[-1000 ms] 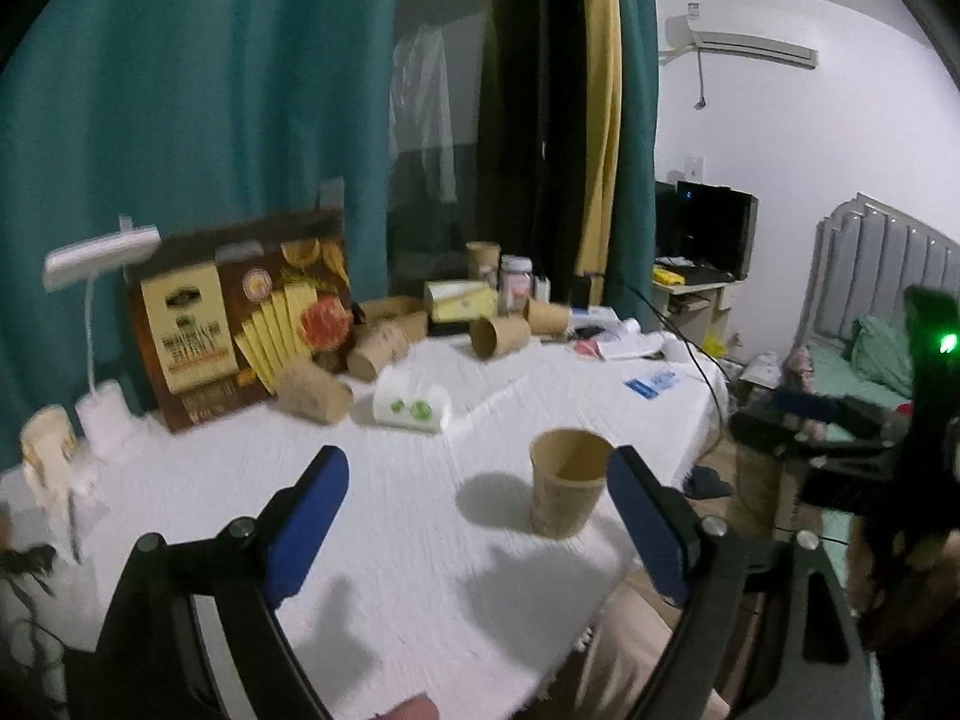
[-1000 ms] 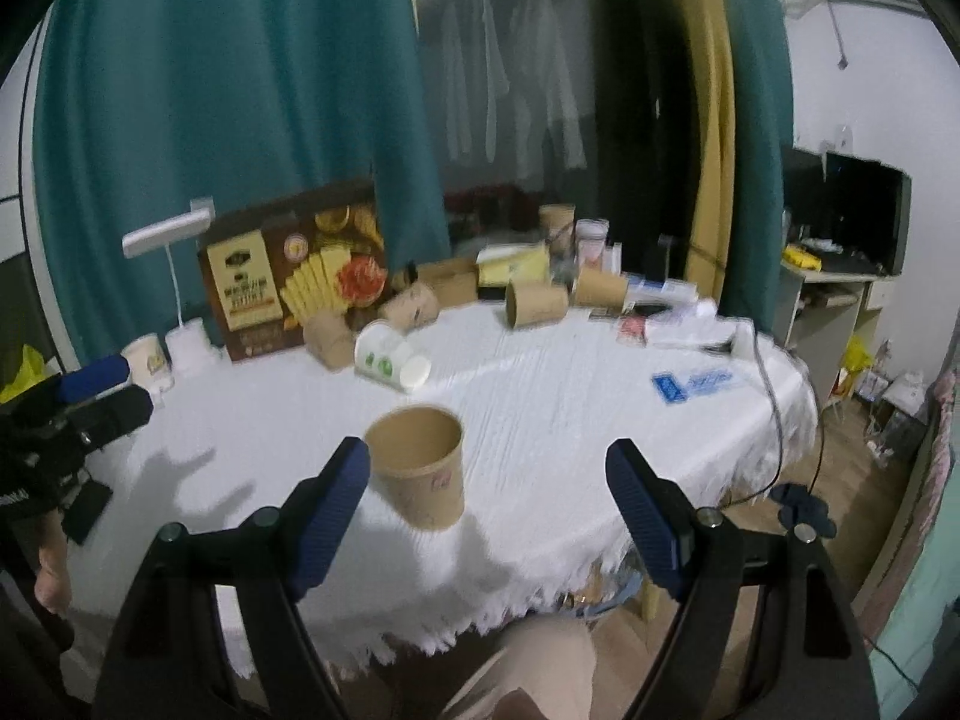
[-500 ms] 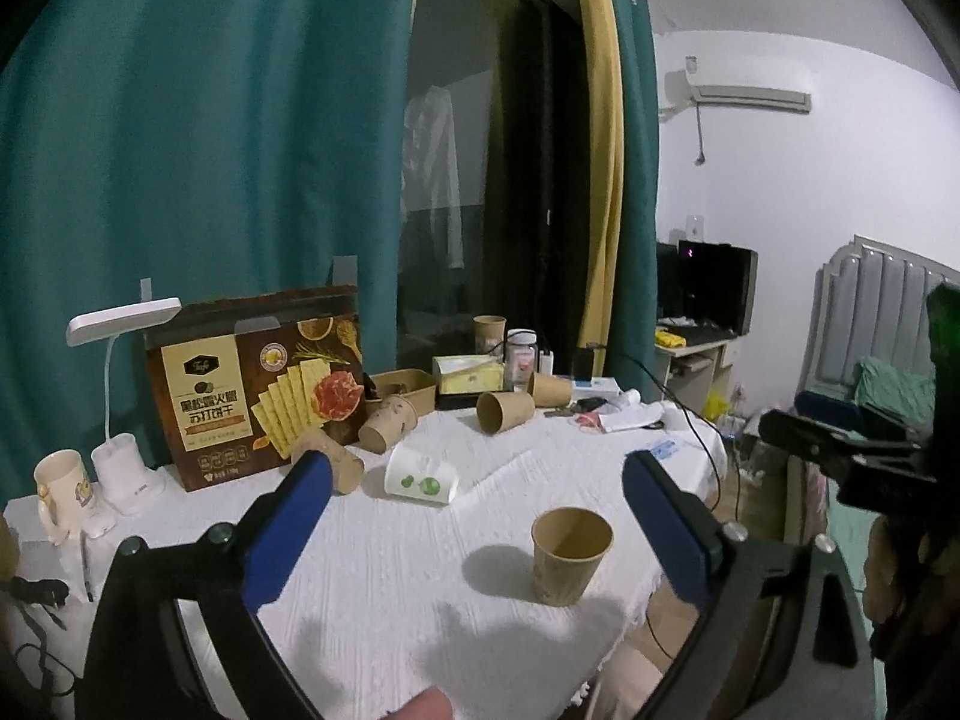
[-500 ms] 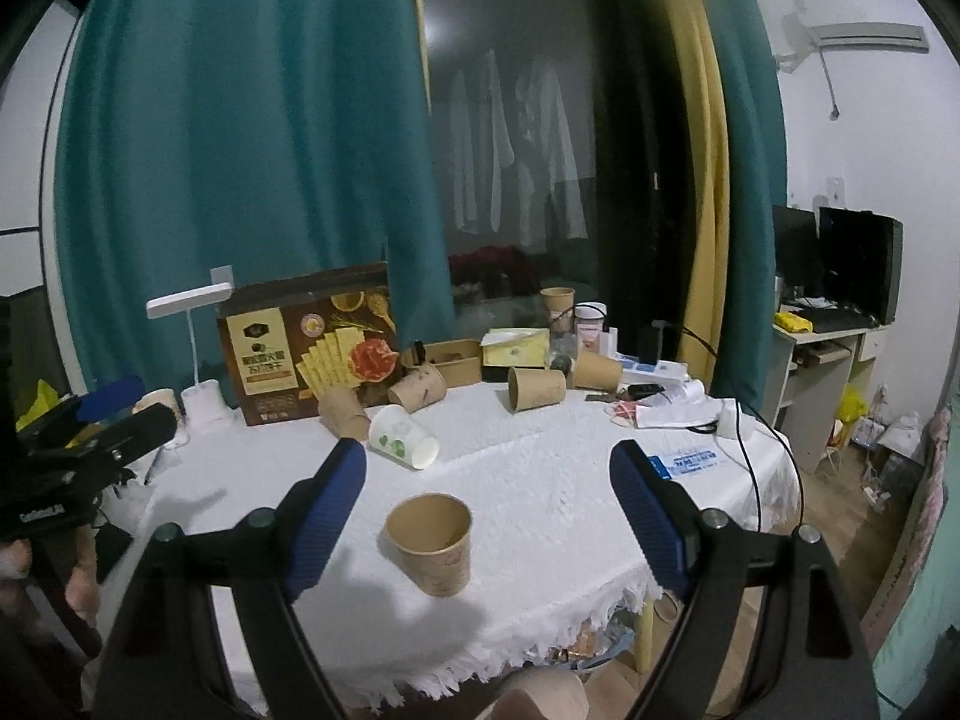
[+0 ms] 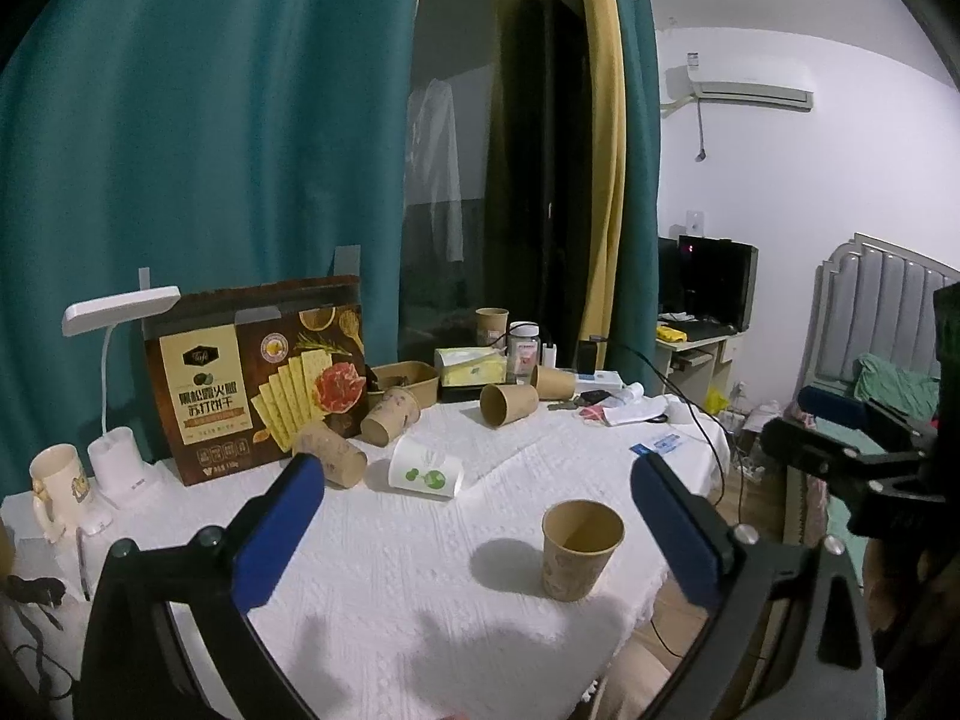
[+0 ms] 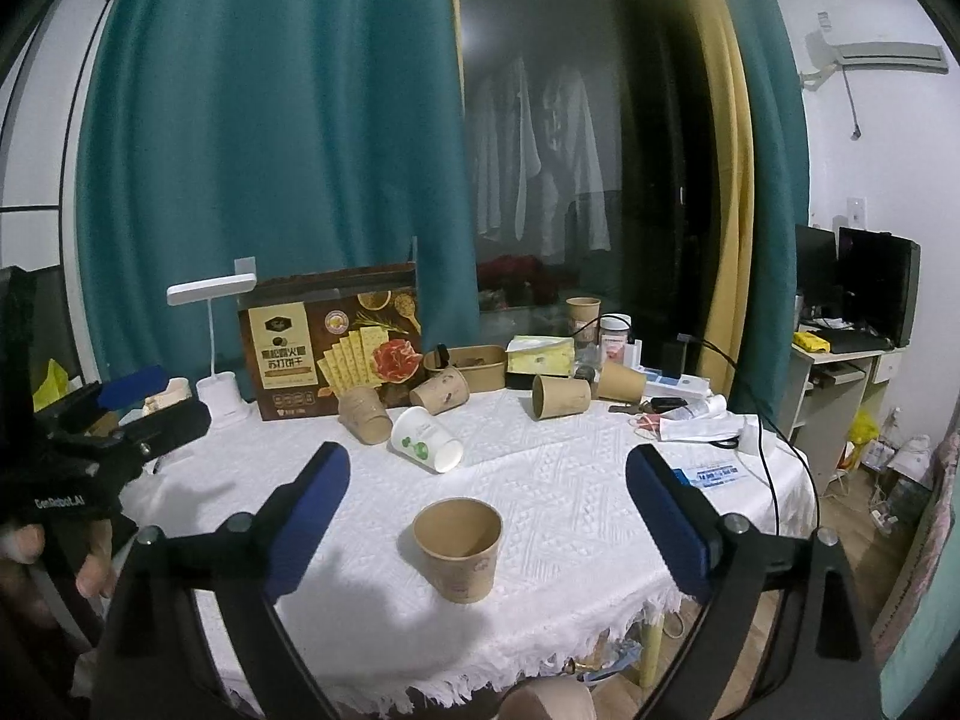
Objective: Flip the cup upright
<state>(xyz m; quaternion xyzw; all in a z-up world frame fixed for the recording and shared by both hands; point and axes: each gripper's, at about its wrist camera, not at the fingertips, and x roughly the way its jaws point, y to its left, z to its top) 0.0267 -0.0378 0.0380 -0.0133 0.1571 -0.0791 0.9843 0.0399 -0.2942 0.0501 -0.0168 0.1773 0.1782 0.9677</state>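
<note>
Cup: the brown paper cup stands upright, mouth up, at lower centre of the right wrist frame, near the fringed front edge of the surface; nothing touches it.
Cup, left view: the same cup sits at lower right of the frame.
Right claw: the right claw has its blue pads wide apart; its jaws have just been opening. The cup appears between them in the frame, but neither pad touches it.
Left claw: the left claw is likewise spread wide, jaws just opened further, nothing between the pads.
Change: a second ago the cup filled more of the right wrist frame and sat close to the left pad; now it is smaller and clear of both pads.
Meaning for the task: this cup appears released and standing, so its flip looks complete.
Remaining: further back, several brown cups and a white cup lie on their sides in front of the cracker box; each would likely need the same treatment.
</note>
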